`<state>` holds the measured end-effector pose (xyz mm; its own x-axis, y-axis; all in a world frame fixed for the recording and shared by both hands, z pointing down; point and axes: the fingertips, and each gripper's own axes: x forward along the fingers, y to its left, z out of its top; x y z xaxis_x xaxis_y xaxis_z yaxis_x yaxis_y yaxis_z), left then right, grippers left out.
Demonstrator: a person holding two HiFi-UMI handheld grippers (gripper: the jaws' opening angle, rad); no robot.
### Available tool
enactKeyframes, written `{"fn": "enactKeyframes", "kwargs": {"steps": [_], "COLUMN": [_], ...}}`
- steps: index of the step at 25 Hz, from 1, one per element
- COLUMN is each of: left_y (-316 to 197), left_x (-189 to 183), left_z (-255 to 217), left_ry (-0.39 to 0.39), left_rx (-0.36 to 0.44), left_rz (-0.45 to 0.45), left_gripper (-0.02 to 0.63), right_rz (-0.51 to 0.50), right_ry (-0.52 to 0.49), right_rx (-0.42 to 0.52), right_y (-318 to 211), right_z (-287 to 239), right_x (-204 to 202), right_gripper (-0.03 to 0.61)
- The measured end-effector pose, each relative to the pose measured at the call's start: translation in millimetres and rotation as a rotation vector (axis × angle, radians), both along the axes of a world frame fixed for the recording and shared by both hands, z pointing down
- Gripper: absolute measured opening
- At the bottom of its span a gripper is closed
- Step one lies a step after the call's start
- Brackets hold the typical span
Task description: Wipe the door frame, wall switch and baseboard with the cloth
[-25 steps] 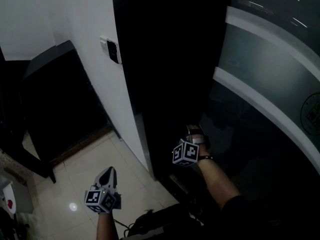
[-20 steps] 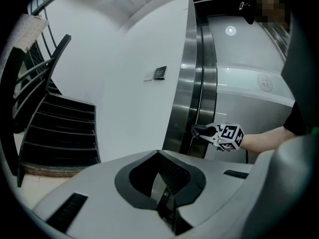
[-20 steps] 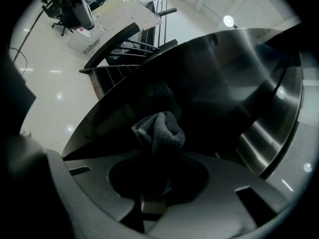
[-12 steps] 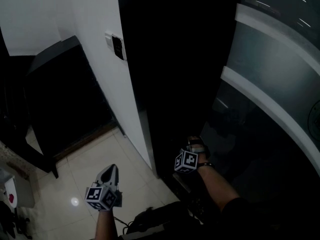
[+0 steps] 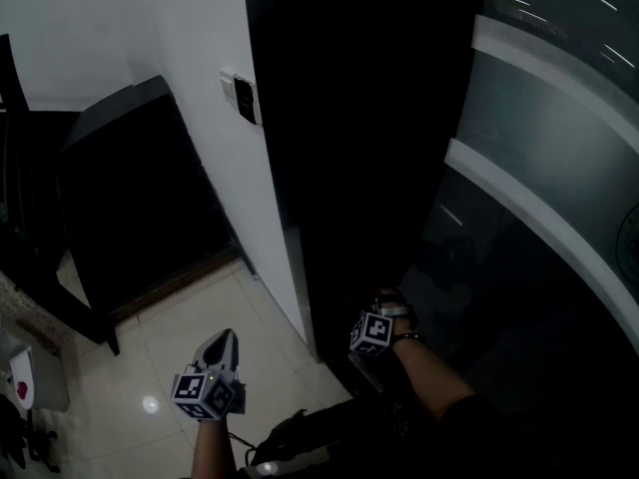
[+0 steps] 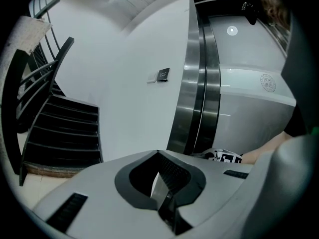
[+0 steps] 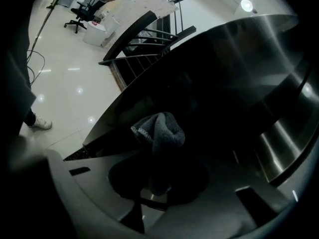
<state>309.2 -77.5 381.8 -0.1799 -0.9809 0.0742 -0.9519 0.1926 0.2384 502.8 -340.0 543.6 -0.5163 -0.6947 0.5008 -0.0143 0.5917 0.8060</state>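
Note:
My right gripper (image 5: 391, 298) is low against the dark door frame (image 5: 329, 168), shut on a grey cloth (image 7: 160, 129). In the right gripper view the cloth bulges out past the jaws and touches the dark metal of the frame (image 7: 224, 83). My left gripper (image 5: 220, 343) hangs over the pale tiled floor to the left of the frame, jaws together with nothing in them (image 6: 158, 156). The wall switch (image 5: 243, 98) sits on the white wall well above both grippers; it also shows in the left gripper view as the switch (image 6: 160, 75). The foot of the wall is too dark to make out.
A dark staircase (image 5: 125, 193) stands against the wall on the left. A curved glass wall with white bands (image 5: 544, 93) is on the right. A cable (image 5: 262, 449) lies on the tiles (image 5: 190, 312) near my feet. A white bin (image 5: 30, 379) is at the far left.
My right gripper has slid lower down the door frame with the cloth. The left gripper has stayed about where it was. The head view has shifted slightly.

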Motion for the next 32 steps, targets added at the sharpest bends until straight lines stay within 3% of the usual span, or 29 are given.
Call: {"fn": "enactKeyframes", "kwargs": {"steps": [5,9,15,17,23,26,29,32], "left_y": [1,0,-1,-2,-7,-1,13,28], "left_x": [-1,4,12,16,36,36,36,36], "left_z": [-3,-8,-15,-14,-17,-21,-30,-28], "left_ry": [-0.001,0.000,0.043,0.029,0.015,0.015,0.023,0.006], "left_rx": [0.012,0.040,0.099,0.087,0.091,0.106,0.136,0.136], "left_rz": [-0.008,-0.011,-0.007,-0.005,0.048,0.030,-0.009,-0.039], "left_gripper": [-0.007,-0.008,-0.008,-0.008,-0.008,-0.008,-0.008,-0.008], "right_rz": [0.001,-0.024,-0.067,-0.072,-0.020,-0.006,-0.012,-0.049], "right_ry": [-0.001,-0.062,-0.215,-0.290,-0.664,-0.806,-0.932,-0.978], "right_rx": [0.012,0.008,-0.119,-0.186,-0.572,-0.713,-0.787,-0.780], "right_y": [1,16,59,74,104,105,105,107], "right_z": [-3,-21,-79,-93,-129,-152,-174,-180], "right_x": [8,10,27,36,59,63,67,66], "right_gripper": [0.077,0.077,0.077,0.077,0.077,0.076,0.077,0.077]}}
